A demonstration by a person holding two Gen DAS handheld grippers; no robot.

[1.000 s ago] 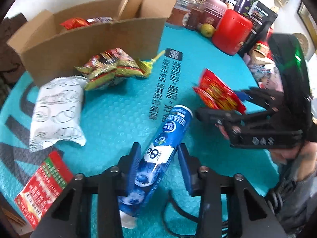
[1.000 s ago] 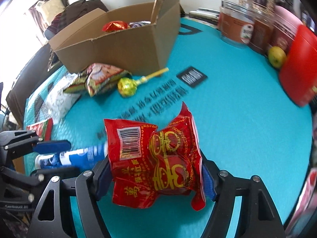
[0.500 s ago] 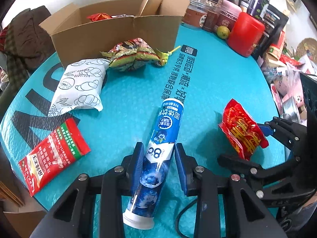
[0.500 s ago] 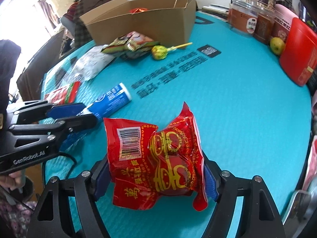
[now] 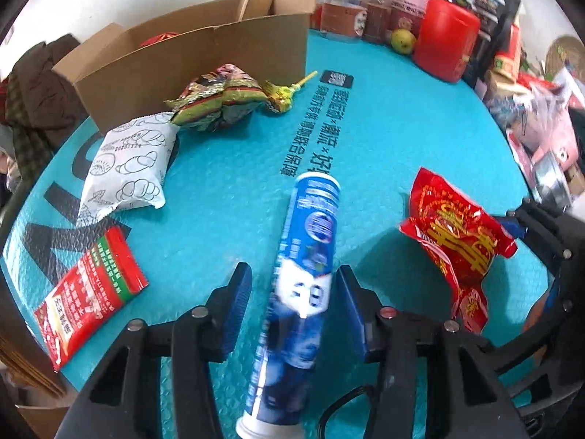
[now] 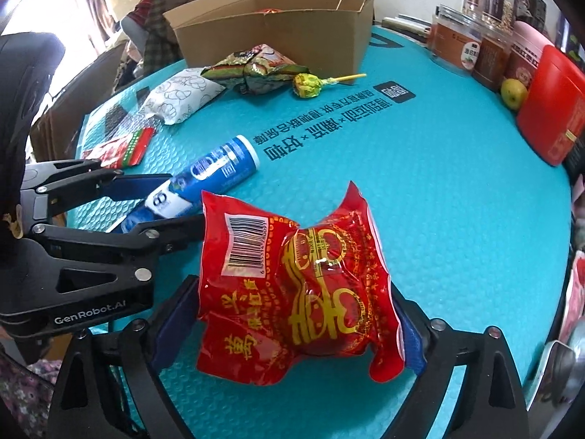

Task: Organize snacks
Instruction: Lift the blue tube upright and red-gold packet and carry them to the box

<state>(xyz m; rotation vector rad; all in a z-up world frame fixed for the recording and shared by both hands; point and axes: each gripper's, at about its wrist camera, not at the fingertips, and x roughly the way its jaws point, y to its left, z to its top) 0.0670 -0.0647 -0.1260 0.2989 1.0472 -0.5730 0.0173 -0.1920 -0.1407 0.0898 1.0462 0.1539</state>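
Left wrist view: the left gripper [image 5: 294, 292] has just been opening, and the blue drink tube [image 5: 309, 252] lies between its jaws with a clear gap on either side, no longer pinched. In the right wrist view the right gripper [image 6: 289, 325] has also just been opening; the red snack bag [image 6: 292, 285] still sits between its spread pads, though whether they still press on it I cannot tell. Both items are low over the teal surface [image 6: 457, 201], well apart from the cardboard box [image 6: 278, 33].

The risk I see: the tube is round and could roll across the surface once freed, toward the near edge. The slack, glossy bag may slump or slip out sideways if the jaws spread further.

The box stands open at the far side; only a bit of red wrapper [image 5: 161, 38] shows inside. A green foil packet [image 5: 219, 97], a lollipop [image 6: 310, 84] and a white bag [image 5: 128, 161] lie just outside it.
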